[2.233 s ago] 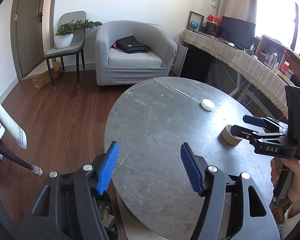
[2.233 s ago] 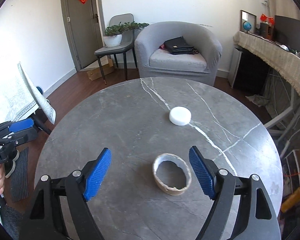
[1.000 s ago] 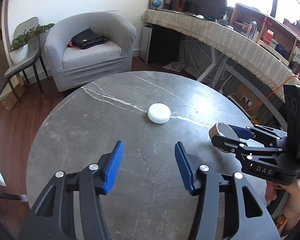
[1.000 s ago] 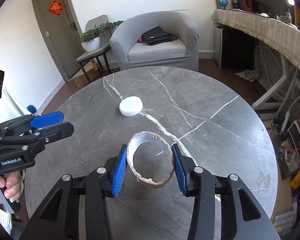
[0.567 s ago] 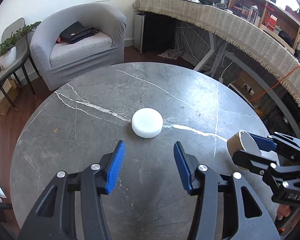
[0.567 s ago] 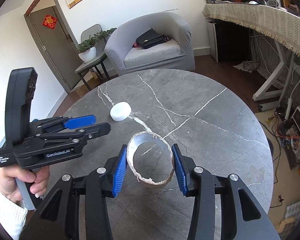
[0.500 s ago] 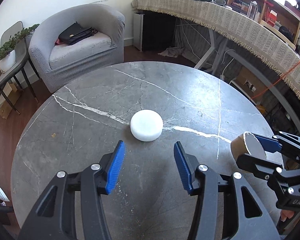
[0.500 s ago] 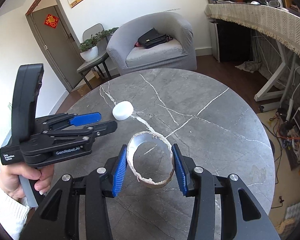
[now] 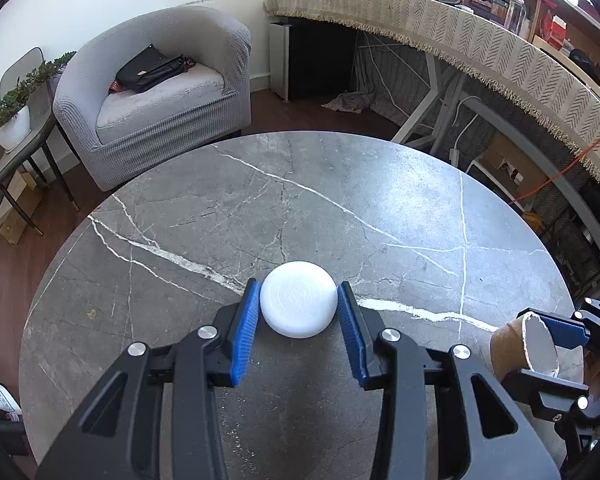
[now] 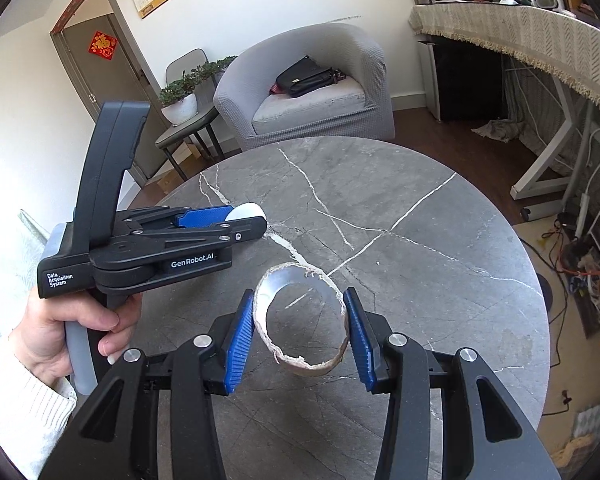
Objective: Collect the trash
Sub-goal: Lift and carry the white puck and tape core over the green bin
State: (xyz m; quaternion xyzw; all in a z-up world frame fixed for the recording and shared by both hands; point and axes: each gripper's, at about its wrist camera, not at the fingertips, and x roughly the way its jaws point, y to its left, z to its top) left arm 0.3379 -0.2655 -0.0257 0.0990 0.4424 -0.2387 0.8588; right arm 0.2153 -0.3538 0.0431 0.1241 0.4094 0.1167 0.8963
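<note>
We judge the collecting to be about halfway: both pieces of trash on the round grey marble-look table (image 9: 380, 208) are now between fingers, but neither has gone anywhere, and no bin shows in either view, so carrying and dropping them is what is left. Our right gripper (image 10: 298, 330) is clenched on the empty brown cardboard tape ring (image 10: 300, 320), its blue pads pressed against the ring's outer wall on both sides, and the ring appears lifted clear of the tabletop. Our left gripper (image 9: 298, 320) sits low at the table, narrowed around the flat white round disc (image 9: 298, 304), which lies near the table's middle on a white vein. The pads flank the disc closely and look to touch its rim, though we cannot tell whether they grip it firmly.
</note>
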